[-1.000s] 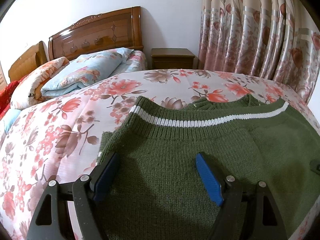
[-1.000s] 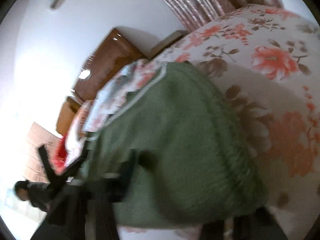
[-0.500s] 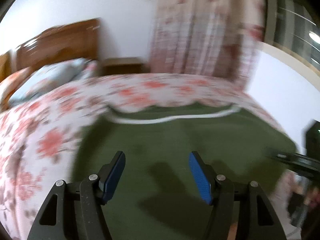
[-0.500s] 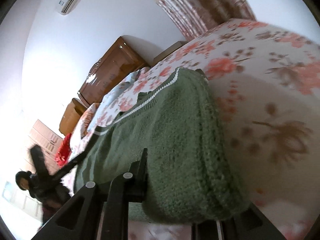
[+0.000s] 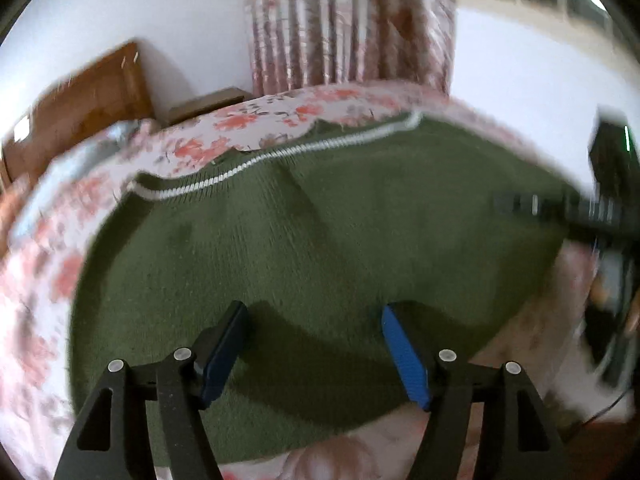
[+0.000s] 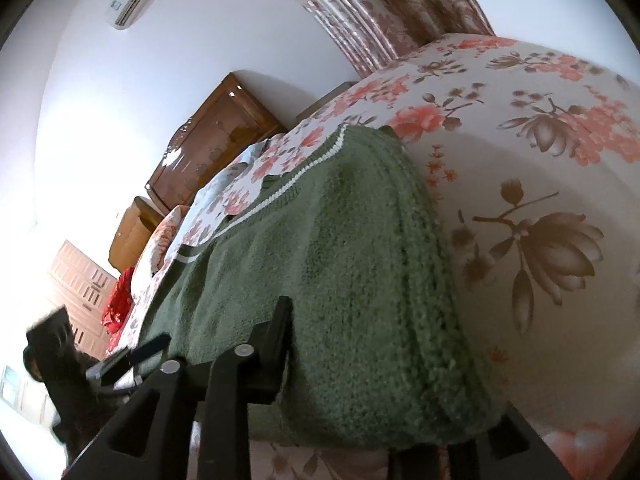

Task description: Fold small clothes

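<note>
The left hand-held gripper (image 5: pixel 314 354) is seen nearest in its own view, poised over the near portion of the green knitted sweater (image 5: pixel 320 232). Its jaws stand wide and are opening slightly; nothing is pressed between the blue pads (image 5: pixel 404 352), and only knit lies beneath the gap.

The right hand-held gripper (image 6: pixel 392 392) is set at the sweater's near edge in its own view. A thick folded roll of the knit fills the space between its jaws, so it is judged to be clamped on the sweater; the second finger is mostly hidden under the fabric.

The sweater lies flat on the floral bedspread (image 6: pixel 540 160), with its long axis running from the two grippers toward the white-striped ribbed band (image 5: pixel 280 152) at its far edge. The fold is judged to be partly made. For the coming move, the sweater extends forward from both grippers, and the right one alone holds it.

Beyond the band, a wooden headboard (image 6: pixel 216 136) and a floral curtain (image 5: pixel 348 24) are visible.
</note>
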A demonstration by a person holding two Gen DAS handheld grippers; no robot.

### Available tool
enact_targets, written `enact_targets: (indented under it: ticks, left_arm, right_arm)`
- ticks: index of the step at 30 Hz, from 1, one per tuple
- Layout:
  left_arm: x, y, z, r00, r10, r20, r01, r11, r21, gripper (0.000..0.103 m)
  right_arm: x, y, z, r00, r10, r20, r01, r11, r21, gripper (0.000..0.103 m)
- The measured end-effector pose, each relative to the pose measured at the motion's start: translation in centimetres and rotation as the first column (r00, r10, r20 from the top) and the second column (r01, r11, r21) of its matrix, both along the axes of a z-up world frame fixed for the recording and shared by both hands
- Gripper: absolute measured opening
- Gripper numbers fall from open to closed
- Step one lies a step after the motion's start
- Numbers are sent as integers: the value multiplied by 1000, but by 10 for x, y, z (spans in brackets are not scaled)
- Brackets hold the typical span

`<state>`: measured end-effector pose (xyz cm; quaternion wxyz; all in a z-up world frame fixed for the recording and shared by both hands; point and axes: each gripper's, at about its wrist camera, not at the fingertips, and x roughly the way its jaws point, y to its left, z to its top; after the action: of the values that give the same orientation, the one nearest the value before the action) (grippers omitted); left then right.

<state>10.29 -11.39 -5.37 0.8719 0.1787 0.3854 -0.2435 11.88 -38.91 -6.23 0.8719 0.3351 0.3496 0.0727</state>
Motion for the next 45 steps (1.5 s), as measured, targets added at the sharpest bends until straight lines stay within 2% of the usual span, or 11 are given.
enact_targets:
  ticks: [1, 8, 12, 21, 26, 30, 35, 39, 41, 43, 45]
  left_arm:
    - [-6, 0, -1, 1000, -3, 16, 3, 1000, 20, 71]
    - [-11, 13, 0, 1000, -19, -18, 19, 1000, -4, 71]
    - [-14, 52, 25, 998, -32, -51, 18, 971, -240, 59]
    - [-14, 84, 4, 996, -50, -80, 28, 966, -256, 57]
    - [-16, 159, 26, 995, 87, -53, -102, 863, -494, 56]
    - [-15, 225, 42, 969, 237, -68, -225, 739, -635, 56]
    - [-6, 259, 38, 951, 274, -144, -298, 682, -668, 56]
    - [3, 259, 25, 955, 168, -244, -296, 598, -745, 56]
    - [11, 254, 21, 952, 110, -287, -298, 565, -769, 56]
    - [15, 248, 18, 947, 85, -310, -303, 556, -774, 56]
    - [16, 241, 15, 942, 47, -332, -301, 556, -775, 58]
  right_arm:
    - [0, 0, -1, 1000, -3, -3, 3, 1000, 4, 2]
    - [1, 0, 6, 998, -59, -9, 59, 998, 5, 0]
    - [2, 24, 46, 994, -77, 78, 88, 985, -148, 0]
    - [15, 109, 125, 966, -11, 258, 131, 880, -456, 0]
    - [18, 202, 149, 915, 249, 317, 55, 701, -711, 0]
    - [23, 292, 121, 830, 527, 182, -90, 449, -889, 0]
    - [19, 358, 34, 751, 656, -79, -176, 84, -981, 0]
    - [15, 351, 35, 752, 655, -75, -170, 83, -982, 0]
    - [14, 348, 37, 751, 656, -77, -163, 71, -984, 18]
    - [7, 346, 38, 741, 666, -86, -163, 53, -985, 103]
    - [-1, 342, 41, 720, 689, -80, -184, 79, -980, 103]
